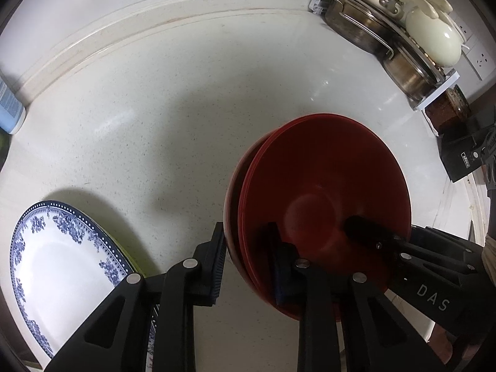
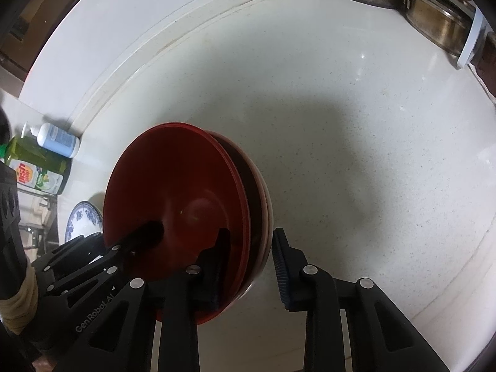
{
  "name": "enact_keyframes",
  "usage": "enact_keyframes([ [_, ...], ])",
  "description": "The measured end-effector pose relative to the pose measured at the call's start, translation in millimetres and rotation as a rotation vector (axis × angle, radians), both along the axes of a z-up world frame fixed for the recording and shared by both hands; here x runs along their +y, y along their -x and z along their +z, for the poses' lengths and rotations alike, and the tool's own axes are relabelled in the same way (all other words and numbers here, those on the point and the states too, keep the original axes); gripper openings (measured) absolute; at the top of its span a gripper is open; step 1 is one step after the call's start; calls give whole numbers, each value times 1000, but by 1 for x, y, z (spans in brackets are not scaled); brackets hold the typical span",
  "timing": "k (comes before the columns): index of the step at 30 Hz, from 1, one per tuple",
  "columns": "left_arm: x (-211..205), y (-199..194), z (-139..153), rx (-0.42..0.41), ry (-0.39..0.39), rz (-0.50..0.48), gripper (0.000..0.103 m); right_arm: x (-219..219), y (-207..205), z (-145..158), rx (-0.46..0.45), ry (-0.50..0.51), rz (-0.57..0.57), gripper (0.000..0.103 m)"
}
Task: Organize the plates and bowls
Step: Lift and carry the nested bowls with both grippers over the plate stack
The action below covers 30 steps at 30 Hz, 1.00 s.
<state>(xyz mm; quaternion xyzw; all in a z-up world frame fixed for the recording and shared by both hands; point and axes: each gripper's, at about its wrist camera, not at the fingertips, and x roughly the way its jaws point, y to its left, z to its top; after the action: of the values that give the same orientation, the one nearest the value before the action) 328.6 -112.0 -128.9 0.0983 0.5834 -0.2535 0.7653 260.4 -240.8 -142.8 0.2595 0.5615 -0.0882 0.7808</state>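
Note:
A nested stack of red bowls (image 1: 325,186) (image 2: 173,186) stands on the white counter (image 1: 170,108). My left gripper (image 1: 248,263) straddles the stack's near-left wall. Its outer pad (image 1: 219,263) touches the outermost bowl and its inner finger (image 1: 280,266) lies against the inside. My right gripper (image 2: 248,266) straddles the opposite wall, with one finger (image 2: 218,263) inside the top bowl. The other pad (image 2: 280,269) is just off the pale outermost bowl, a sliver of counter showing between. A blue-and-white patterned plate (image 1: 55,279) (image 2: 80,220) lies to the left on a yellow-green plate.
A white rack (image 1: 434,96) with steel pots (image 1: 356,28) (image 2: 434,21) and cream lids (image 1: 434,40) stands at the back right. A pale blue bottle (image 1: 9,111) (image 2: 57,139) and green dish soap (image 2: 34,170) sit far left. A black box (image 1: 462,155) is at the right.

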Motion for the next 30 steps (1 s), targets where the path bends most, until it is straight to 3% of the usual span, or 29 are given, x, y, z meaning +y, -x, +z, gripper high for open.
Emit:
enact_keyframes([
  [14, 15, 1, 7, -5, 8, 32, 25, 3, 1, 9, -5, 5, 20, 28],
  [30, 68, 8, 49, -100, 65, 161, 25, 40, -8, 50, -85, 35, 124, 28],
])
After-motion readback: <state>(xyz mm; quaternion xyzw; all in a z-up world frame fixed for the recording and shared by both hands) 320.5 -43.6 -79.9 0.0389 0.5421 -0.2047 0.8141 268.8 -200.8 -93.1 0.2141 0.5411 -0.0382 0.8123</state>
